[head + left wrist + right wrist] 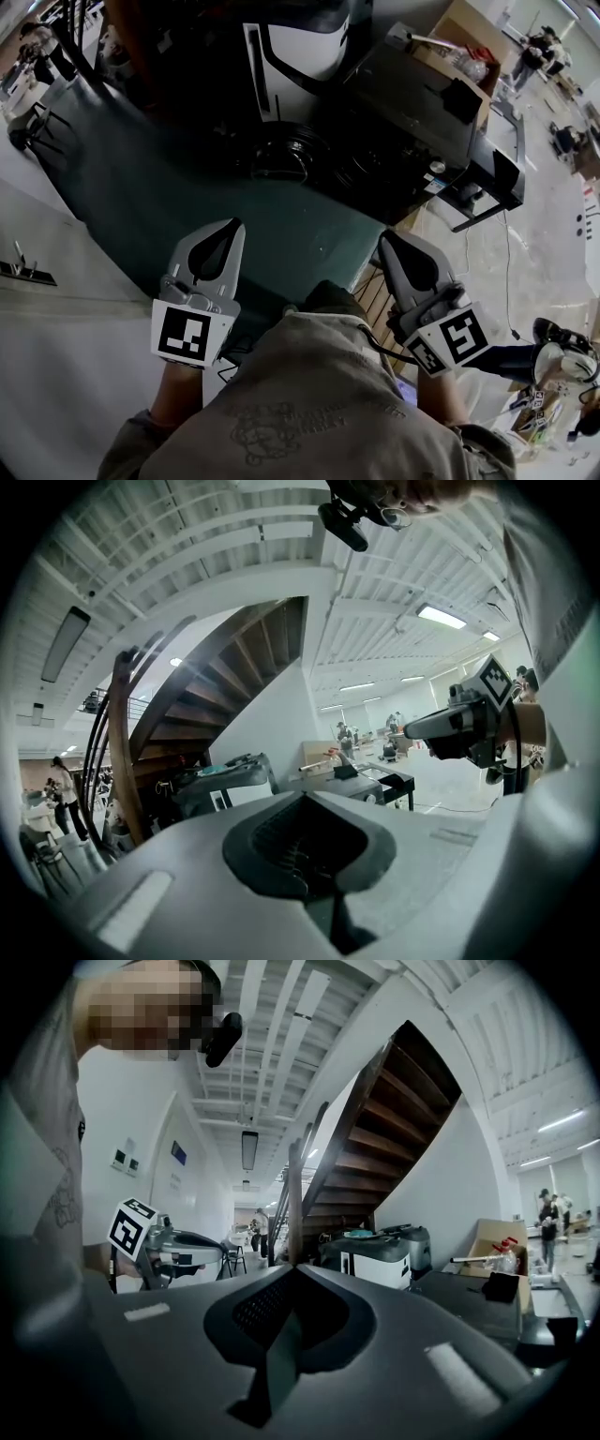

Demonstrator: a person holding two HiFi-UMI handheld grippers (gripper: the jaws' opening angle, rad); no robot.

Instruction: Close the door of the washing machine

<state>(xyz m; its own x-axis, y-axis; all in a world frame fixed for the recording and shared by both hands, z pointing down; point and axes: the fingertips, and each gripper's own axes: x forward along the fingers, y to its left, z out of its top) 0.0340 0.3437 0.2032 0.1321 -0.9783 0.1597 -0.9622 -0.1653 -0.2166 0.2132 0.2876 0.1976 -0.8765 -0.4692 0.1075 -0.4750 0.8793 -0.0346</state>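
Green mat (141, 197), washing machine (375, 159), wooden staircase (394, 1147).

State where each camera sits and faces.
Head view: on the person's head, facing steeply down at the white machine; shirt, left gripper and right gripper show.
Left gripper view: on the left gripper, looking along its shut jaws toward the staircase; the right gripper shows.
Right gripper view: likewise on the right gripper, shut jaws, staircase ahead; the left gripper shows.
Shared: both gripper views see staircase and white machine.
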